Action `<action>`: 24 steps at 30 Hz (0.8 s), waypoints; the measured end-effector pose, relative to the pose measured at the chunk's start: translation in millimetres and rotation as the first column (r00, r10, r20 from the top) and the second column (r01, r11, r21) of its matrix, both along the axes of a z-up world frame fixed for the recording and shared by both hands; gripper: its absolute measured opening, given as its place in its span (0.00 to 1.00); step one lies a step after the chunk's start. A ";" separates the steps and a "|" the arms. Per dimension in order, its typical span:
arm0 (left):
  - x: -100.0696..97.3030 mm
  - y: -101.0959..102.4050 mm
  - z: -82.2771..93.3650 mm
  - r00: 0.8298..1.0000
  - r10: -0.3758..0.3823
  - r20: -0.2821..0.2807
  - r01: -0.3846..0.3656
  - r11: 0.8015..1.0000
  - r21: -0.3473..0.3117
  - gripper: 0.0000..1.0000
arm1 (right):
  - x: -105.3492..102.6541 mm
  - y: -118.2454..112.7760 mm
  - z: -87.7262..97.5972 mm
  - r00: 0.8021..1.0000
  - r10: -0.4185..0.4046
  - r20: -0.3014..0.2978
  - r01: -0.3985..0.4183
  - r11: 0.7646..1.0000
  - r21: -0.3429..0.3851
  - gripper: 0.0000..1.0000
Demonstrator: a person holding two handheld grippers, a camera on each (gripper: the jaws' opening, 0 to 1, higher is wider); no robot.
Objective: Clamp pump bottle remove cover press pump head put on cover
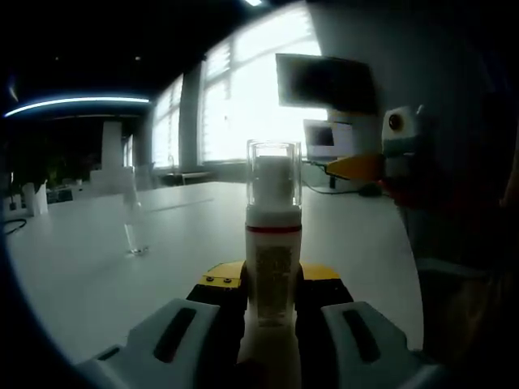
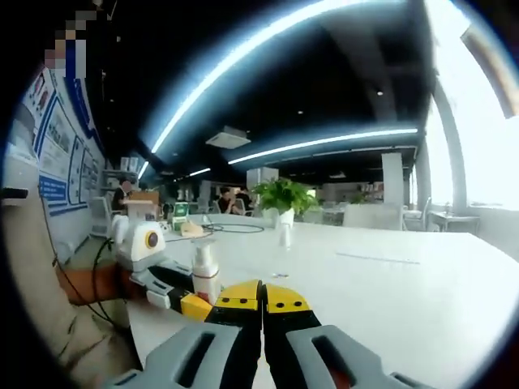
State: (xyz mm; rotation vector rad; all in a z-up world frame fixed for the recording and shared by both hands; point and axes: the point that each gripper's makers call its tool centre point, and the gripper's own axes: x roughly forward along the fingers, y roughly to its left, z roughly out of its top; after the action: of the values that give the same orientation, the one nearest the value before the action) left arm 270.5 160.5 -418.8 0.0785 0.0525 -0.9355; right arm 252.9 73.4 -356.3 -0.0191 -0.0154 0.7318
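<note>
A: Left gripper view first. The left gripper (image 1: 272,312) has its jaws pinching the pump bottle (image 1: 273,267) at the lower body; the bottle stands upright between them, above the white table (image 1: 97,275). The clear cover (image 1: 274,174) sits over the pump head (image 1: 272,180), not yet removed.

B: Anything else there?

A: A small clear object (image 1: 135,235) stands well apart on the table; I cannot tell what it is. The right gripper (image 1: 357,167) enters from the right, level with the cover but apart from it.

B: Risk from this view?

A: The grip is low and the cover high. A sideways pull on the cover would likely lever the bottle in the jaws and tilt it. A straight pull along the bottle's axis looks safer.

B: Right gripper view?

A: The right gripper (image 2: 263,308) has its jaws pressed together, holding nothing. The bottle (image 2: 206,271) appears to the left, clamped in the left gripper (image 2: 174,296). A potted plant (image 2: 282,198) stands further back on the table (image 2: 405,284).

B: Risk here?

A: The jaws must spread before reaching the cover; arriving closed would knock it. The clear cover looks slick, so a shallow pinch may slip, or drop it.
</note>
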 end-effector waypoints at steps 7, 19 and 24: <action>-0.2 -0.2 0.0 1.000 0.001 0.001 -0.001 1.000 0.001 0.14 | 2.6 -3.2 -10.1 1.000 -0.001 -0.002 0.001 1.000 0.008 0.00; -0.5 -0.1 0.2 1.000 0.002 0.003 -0.002 1.000 0.002 0.14 | 8.7 -12.8 -25.2 1.000 -0.011 -0.002 0.011 1.000 0.024 0.00; -0.2 -0.4 0.0 1.000 0.004 0.001 -0.004 1.000 0.000 0.14 | 7.1 -12.1 -27.4 1.000 -0.009 0.000 0.009 1.000 0.029 0.00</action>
State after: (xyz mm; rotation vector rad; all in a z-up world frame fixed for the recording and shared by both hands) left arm 270.3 160.1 -418.8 0.0795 0.0517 -0.9316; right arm 259.9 61.3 -383.7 0.0082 -0.0259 0.7221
